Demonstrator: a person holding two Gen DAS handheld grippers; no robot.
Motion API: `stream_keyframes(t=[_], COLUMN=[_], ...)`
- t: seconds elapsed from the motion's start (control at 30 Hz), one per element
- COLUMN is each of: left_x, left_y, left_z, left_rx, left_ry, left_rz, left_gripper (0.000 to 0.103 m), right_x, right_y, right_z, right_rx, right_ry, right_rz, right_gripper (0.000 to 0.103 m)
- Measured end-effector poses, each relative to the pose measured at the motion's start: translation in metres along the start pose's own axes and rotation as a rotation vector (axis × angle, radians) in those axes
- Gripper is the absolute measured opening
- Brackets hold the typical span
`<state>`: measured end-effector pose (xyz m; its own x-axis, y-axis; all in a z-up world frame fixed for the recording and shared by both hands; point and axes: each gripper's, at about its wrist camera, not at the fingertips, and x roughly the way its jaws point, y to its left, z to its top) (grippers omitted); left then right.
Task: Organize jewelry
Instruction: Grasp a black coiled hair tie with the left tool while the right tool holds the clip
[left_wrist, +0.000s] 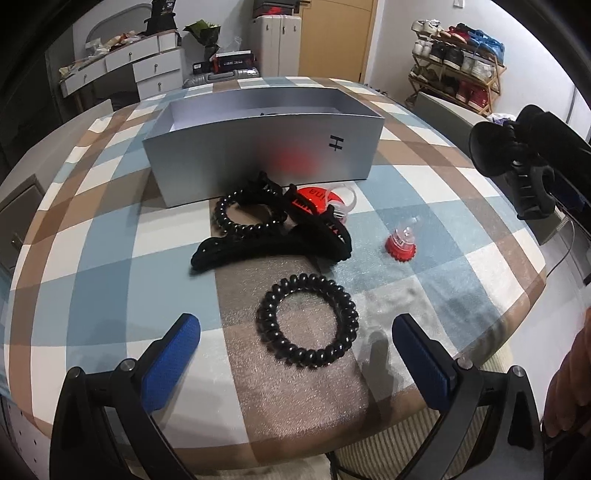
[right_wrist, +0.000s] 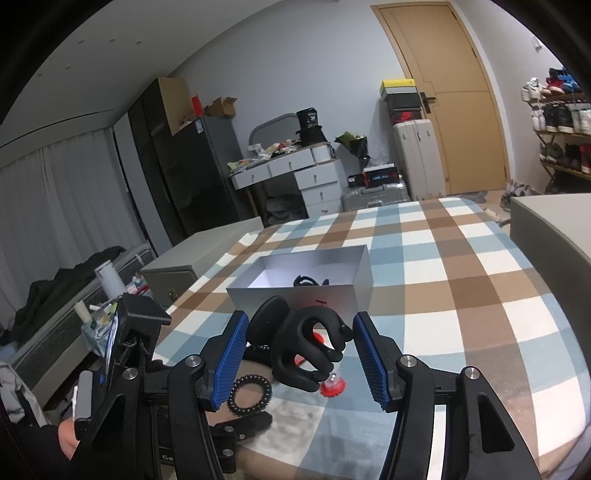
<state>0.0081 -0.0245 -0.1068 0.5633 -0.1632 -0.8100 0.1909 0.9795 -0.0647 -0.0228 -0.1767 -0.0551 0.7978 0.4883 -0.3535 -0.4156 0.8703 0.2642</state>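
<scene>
Lying before one box (left_wrist: 258, 147): two coil ties (left_wrist: 308, 320), two clips (left_wrist: 258, 245).

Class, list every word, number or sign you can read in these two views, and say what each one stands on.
"H"-like black mark, lying sideways: on the front wall of the silver box.
"36": on a black box atop the far dresser.
Nike swoosh, a logo only: on a red shoebox by the door.
Letters on the red disc: upside down, partly hidden, unreadable.
Other labels: too blurred.
</scene>
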Motion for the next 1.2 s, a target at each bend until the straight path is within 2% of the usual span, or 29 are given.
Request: stream_keyframes(t=[0.2, 0.3, 0.33, 0.47, 0.77, 1.07, 1.2], left_x=[-0.003, -0.004, -0.005, -0.008, -0.017, -0.03, -0.044], left_y=[-0.003, -0.009, -0.011, -0.016, -0.018, -0.01, -0.009], left_z=[-0.001, -0.002, -0.002, -0.002, 0.003, 0.011, 0.019], left_rx=[0.04, 0.073, 0.081, 0.104, 0.101, 0.082, 0.08], left_ry=[0.007, 0.005, 0.003, 0.01, -0.016, -0.068, -0.119], left_rz=[0.017, 0.016, 0.012, -0.013, -0.058, -0.06, -0.054], left_gripper=[0.079, 0.059, 0.047, 0.033, 0.032, 0.032, 0.032], right_x=[-0.001, -0.001, -0.001, -0.002, -0.004, 0.01, 0.017], right_y=[-0.002, -0.003, -0.004, -0.005, -0.004, -0.008, -0.01], right_z=[-0.001, -0.001, -0.001, -0.002, 0.0, 0.005, 0.01], right_rx=[0.002, 0.007, 0.01, 0.007, -0.001, 0.023, 0.036], right_ry=[-0.001, 0.003, 0.004, 0.003, -0.006, 0.016, 0.027], right_rz=[0.006, 0.008, 0.011, 0.011, 0.022, 0.059, 0.077], right_gripper=[0.058, 0.058, 0.058, 0.058, 0.058, 0.058, 0.058])
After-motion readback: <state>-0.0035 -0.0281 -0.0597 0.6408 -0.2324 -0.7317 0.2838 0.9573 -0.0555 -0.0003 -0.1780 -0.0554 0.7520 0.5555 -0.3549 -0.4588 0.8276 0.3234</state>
